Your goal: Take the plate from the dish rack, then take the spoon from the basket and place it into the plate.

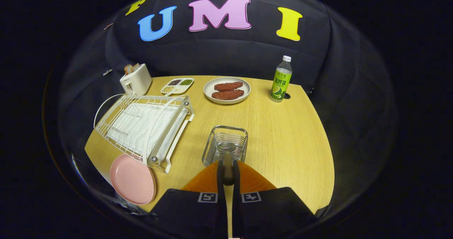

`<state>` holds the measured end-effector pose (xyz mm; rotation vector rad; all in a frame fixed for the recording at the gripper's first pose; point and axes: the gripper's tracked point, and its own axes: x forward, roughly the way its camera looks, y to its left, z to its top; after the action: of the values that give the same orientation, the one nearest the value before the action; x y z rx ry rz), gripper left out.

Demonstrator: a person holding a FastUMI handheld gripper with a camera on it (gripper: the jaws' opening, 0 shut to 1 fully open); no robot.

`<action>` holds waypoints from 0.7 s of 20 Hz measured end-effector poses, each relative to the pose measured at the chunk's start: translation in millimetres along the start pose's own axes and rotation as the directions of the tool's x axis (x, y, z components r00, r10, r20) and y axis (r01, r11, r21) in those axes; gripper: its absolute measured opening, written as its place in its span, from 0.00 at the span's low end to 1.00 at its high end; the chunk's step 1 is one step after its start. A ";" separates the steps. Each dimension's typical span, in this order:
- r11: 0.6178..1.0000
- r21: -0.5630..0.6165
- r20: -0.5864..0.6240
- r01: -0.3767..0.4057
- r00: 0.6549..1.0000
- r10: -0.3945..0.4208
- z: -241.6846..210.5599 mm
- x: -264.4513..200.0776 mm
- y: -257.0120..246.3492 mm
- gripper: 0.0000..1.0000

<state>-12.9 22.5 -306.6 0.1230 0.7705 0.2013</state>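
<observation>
A pink plate [132, 179] lies flat on the wooden table [283, 136], beside the near corner of the white dish rack [141, 125] and to the left of my fingers. Just ahead of my fingers stands a wire basket [225, 144]. A metal spoon [227, 150] points forward over the basket, with its bowl inside the basket's outline and its handle running back between my fingers. My gripper [228, 165] is shut on the spoon handle. I cannot tell whether the spoon's bowl still rests in the basket or hangs above it.
At the back of the table stand a white toaster [136, 79] with bread, a small divided dish [177, 85], a plate with two brown patties [227, 90] and a green-labelled bottle [281, 79]. Bare table lies to the right of the basket.
</observation>
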 end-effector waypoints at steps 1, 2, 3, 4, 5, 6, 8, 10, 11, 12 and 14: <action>1.000 0.001 0.005 -0.001 1.000 0.001 5.2 -7.3 0.7 0.10; 1.000 0.001 0.013 0.004 1.000 -0.004 10.4 -16.2 -0.5 0.10; 1.000 -0.002 0.022 0.005 1.000 -0.005 16.4 -27.1 -1.1 0.10; 1.000 -0.006 0.040 0.001 0.999 -0.001 24.2 -39.2 1.1 0.10; 1.000 -0.012 0.062 -0.009 0.998 0.010 33.1 -52.1 4.1 0.10; 0.999 -0.021 0.085 -0.027 0.996 0.029 41.9 -65.3 10.1 0.09; 0.994 -0.035 0.136 -0.106 0.985 0.110 59.5 -90.5 34.3 0.09; 0.973 -0.034 0.168 -0.226 0.959 0.229 69.1 -111.9 68.6 0.09; 0.957 -0.038 0.180 -0.286 0.940 0.289 70.7 -120.5 86.3 0.09; 0.939 -0.056 0.187 -0.341 0.920 0.345 70.7 -126.3 104.0 0.09; 0.906 -0.111 0.165 -0.409 0.891 0.422 57.4 -132.6 132.6 0.09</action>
<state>-83.4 119.6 -151.4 0.2346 0.5415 0.6186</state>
